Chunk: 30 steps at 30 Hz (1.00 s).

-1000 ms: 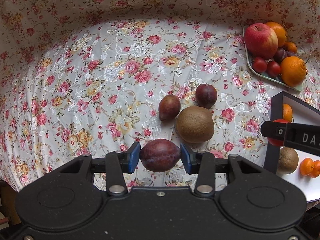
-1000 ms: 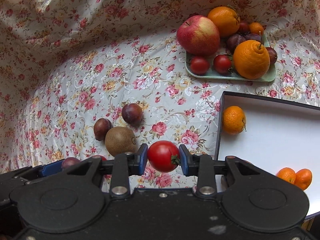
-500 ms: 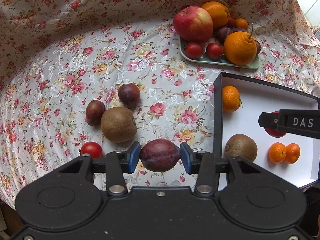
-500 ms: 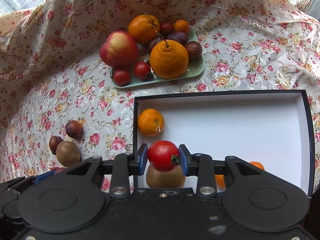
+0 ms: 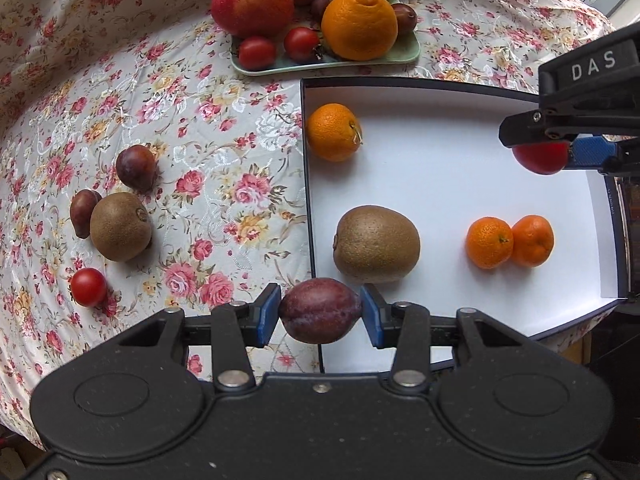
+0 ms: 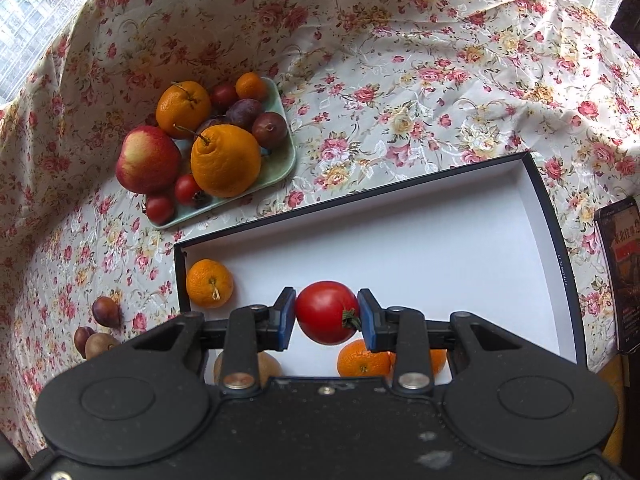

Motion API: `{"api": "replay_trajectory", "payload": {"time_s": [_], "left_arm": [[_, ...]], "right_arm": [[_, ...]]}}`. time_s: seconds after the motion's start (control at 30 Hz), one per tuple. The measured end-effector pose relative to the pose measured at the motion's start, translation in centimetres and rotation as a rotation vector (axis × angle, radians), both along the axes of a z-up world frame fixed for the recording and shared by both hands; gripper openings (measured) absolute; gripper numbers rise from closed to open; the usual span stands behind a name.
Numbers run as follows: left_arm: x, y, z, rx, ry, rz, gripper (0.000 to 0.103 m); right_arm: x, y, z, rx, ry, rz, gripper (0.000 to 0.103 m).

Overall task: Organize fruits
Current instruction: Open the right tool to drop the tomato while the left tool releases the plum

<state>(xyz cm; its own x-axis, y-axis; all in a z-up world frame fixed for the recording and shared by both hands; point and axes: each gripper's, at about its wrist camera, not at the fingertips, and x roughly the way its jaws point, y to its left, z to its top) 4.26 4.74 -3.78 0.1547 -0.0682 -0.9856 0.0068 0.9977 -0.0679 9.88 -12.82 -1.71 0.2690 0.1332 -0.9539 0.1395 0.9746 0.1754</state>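
1. Your left gripper (image 5: 320, 312) is closed on a dark plum (image 5: 320, 310), blue pads pressed to both its sides; it hangs above the near left edge of the white box (image 5: 460, 168).
2. Your right gripper (image 6: 326, 314) is clamped on a red tomato (image 6: 326, 312), stem toward the right pad, held over the box interior (image 6: 400, 248). In the left wrist view the same gripper (image 5: 560, 152) bears the white letters "DAS"; any further lettering is cut off by the frame edge.
3. Inside the box: a kiwi (image 5: 376, 244) just beyond the plum, two small mandarins (image 5: 510, 241) touching each other, and a larger mandarin (image 5: 334, 132) in the far left corner.
4. Small print runs along the box's right inner wall (image 6: 560, 268); too small to read.
5. On the floral tabletop (image 5: 224, 128) left of the box: a second kiwi (image 5: 120, 226) touching one plum (image 5: 82, 213), another plum (image 5: 136, 167) near it, and a small tomato (image 5: 88, 287) apart.
6. The green tray (image 5: 404, 54) beyond the box holds an apple (image 5: 252, 2), oranges, plums and tomatoes.
7. A dark printed item (image 6: 618, 272) lies right of the box; its text is illegible.
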Motion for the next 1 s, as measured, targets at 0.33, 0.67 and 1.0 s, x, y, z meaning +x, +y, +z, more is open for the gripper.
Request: {"api": "replay_trajectory", "payload": {"time_s": [0.33,0.67,1.0], "left_arm": [[2.1,-1.5,1.9,-0.033,-0.064,0.045,0.051],[3.9,-2.7,0.6,0.007,-0.05,0.095,0.051],[4.0,-3.5,0.2,0.033,-0.052,0.082,0.055]], "right_arm": [[-0.2,-1.1,-0.5,-0.033,0.011,-0.014,0.035],[-0.6,-0.8,-0.5,-0.041,0.012,0.027,0.035],[-0.9,-1.9,-0.2,-0.053,0.016,0.023,0.036]]}}
